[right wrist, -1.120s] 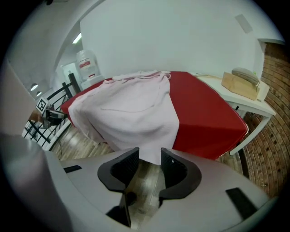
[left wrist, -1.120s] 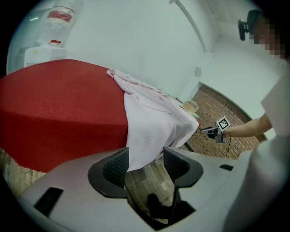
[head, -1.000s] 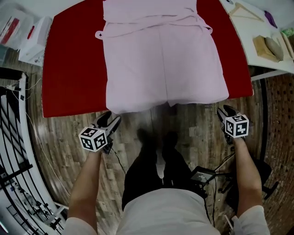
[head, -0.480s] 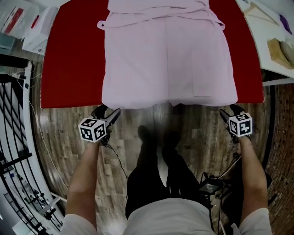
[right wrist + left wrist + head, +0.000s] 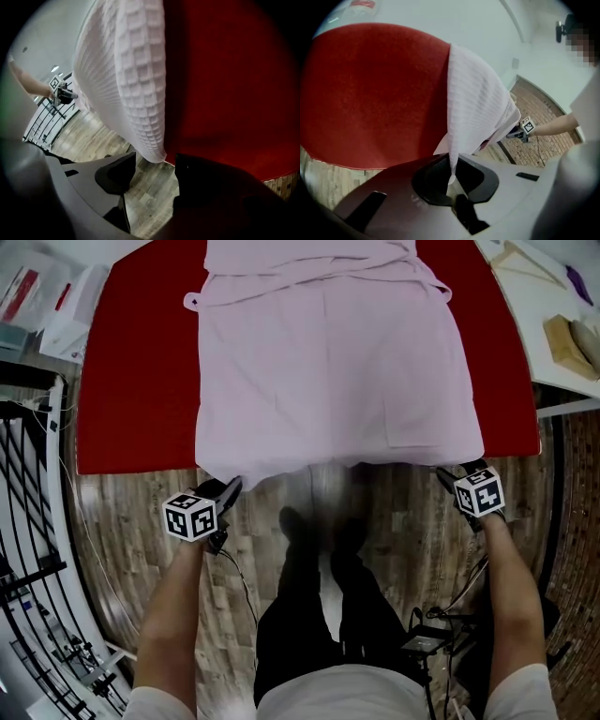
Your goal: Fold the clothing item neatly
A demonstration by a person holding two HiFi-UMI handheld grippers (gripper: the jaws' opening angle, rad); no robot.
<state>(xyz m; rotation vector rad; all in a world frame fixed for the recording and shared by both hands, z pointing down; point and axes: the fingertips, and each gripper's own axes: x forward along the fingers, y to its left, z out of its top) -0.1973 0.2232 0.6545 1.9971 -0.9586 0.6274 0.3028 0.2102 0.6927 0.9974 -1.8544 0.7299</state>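
The left gripper (image 5: 230,487) has just closed its jaws and pinches the near corner of the pink garment (image 5: 328,362) at the edge of the red table (image 5: 131,381). The right gripper (image 5: 449,474) has just been opening; its jaws stand apart under the other corner, pressing nothing.

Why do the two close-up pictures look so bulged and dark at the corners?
Left gripper view: a wide lens curves the red cloth, corners black. Right gripper view: same bulge, the pink robe looms sharp. Head view: milder bending, soft shadow on the wooden floor.

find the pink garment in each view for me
head view: pink garment fills the top middle.
left gripper view: pink garment at centre, a corner hanging down.
right gripper view: pink garment upper left of centre.
shared landmark: red table cover beside it in all.
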